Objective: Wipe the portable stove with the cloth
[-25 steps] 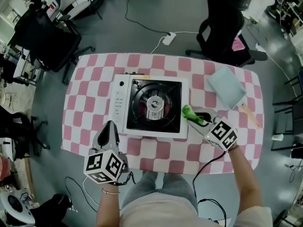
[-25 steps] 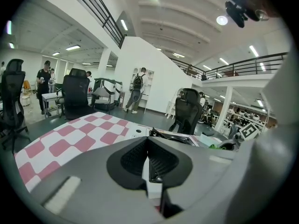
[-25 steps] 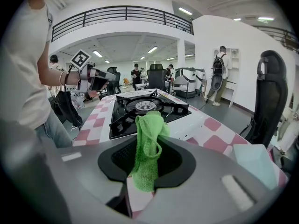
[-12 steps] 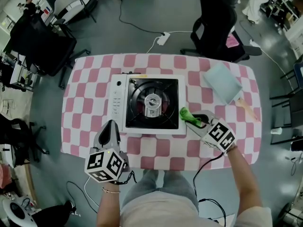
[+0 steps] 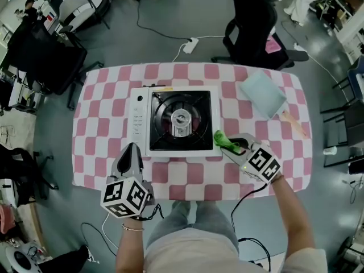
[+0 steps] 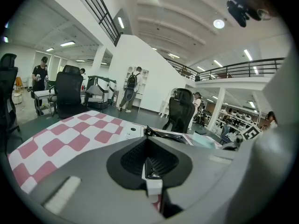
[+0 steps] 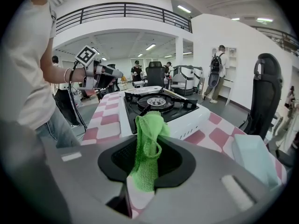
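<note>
Right gripper point(image 5: 238, 148) pinches the green cloth point(image 7: 148, 146), long end sticking out toward the stove point(image 5: 179, 121); left gripper point(image 5: 132, 149) pressed together, empty.

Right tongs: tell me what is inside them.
A green cloth is pinched in the right tongs, its free end poking out toward the stove. How far the cloth runs back between them is covered.

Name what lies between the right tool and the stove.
The green cloth: clamped in the right tool, it points at the stove. The head view and the right gripper view both show it.
</note>
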`<state>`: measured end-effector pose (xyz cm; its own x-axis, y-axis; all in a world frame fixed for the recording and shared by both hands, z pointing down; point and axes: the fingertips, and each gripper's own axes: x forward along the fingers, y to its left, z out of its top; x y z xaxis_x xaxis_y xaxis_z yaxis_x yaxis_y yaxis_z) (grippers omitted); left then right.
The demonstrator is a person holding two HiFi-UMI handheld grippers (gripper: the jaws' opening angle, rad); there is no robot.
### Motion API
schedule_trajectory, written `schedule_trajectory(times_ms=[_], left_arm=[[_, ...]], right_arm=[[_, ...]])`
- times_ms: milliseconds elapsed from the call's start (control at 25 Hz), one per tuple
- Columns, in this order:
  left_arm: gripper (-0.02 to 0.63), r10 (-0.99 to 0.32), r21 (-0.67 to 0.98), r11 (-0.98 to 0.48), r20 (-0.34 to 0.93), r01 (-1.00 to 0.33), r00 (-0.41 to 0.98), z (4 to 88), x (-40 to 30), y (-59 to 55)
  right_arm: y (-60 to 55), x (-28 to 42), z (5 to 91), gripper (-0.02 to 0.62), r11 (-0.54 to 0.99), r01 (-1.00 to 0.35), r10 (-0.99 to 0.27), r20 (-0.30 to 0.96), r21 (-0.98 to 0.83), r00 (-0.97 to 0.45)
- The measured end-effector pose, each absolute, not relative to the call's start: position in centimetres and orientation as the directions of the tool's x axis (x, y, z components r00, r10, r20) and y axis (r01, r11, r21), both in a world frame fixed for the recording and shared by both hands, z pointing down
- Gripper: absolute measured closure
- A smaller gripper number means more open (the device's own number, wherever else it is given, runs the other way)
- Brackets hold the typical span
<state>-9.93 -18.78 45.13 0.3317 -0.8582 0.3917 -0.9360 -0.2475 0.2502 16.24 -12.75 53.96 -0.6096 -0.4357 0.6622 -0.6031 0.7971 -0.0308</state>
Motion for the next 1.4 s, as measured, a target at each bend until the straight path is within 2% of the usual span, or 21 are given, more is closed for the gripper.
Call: schedule_trajectory(times_ms=[840,1400], left_arm=[[0.606,-0.839,0.274,-0.302,0.378,-0.913,0.391,45.0,-9.3,-17.9],[0.606,-0.848,0.328,-0.282,0.354,-0.901,0.395,44.9,-11.4,-17.6]], right_arm=[[-8.5,14.7,53.9,0.497,0.817,-0.577,-0.408,0.707,-0.001,-0.578],[-8.3,13.0,54.0,0.497,0.876,-0.476,-0.309,0.851,0.081,-0.425]])
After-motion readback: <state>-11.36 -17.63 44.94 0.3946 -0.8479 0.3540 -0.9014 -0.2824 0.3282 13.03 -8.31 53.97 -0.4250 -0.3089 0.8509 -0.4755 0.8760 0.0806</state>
